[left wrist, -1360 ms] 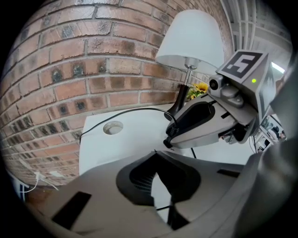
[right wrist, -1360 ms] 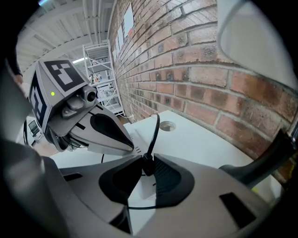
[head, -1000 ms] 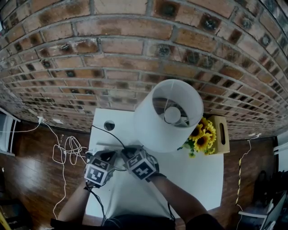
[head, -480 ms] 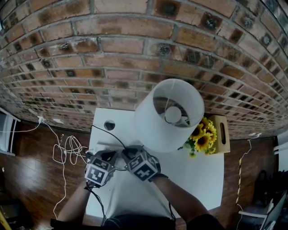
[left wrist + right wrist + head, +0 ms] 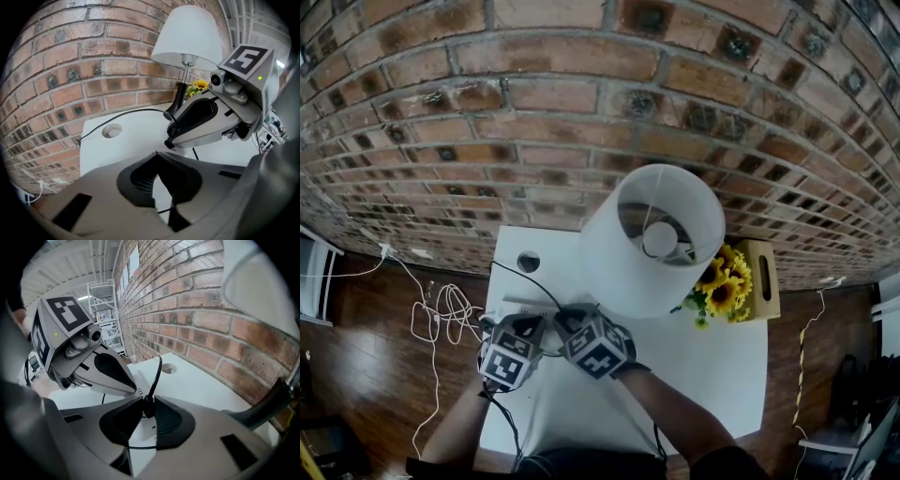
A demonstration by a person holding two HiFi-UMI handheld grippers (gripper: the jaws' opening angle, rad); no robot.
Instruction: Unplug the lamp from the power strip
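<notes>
Now over table (image 5: 712,375) by brickwork (image 5: 581,112), left tongs (image 5: 156,153) closed, right tongs (image 5: 147,401) loosening on plug (image 5: 148,408).

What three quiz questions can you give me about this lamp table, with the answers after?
1. True or false: in the head view the sunflowers stand left of the lamp.
2. Fill in: the right hand-held gripper has a black ____ between its jaws.
3. What is behind the white table? A brick wall, B window, C curtain.
Key: 1 false, they stand right of it. 2 plug; those jaws have just been opening slightly. 3 A.
</notes>
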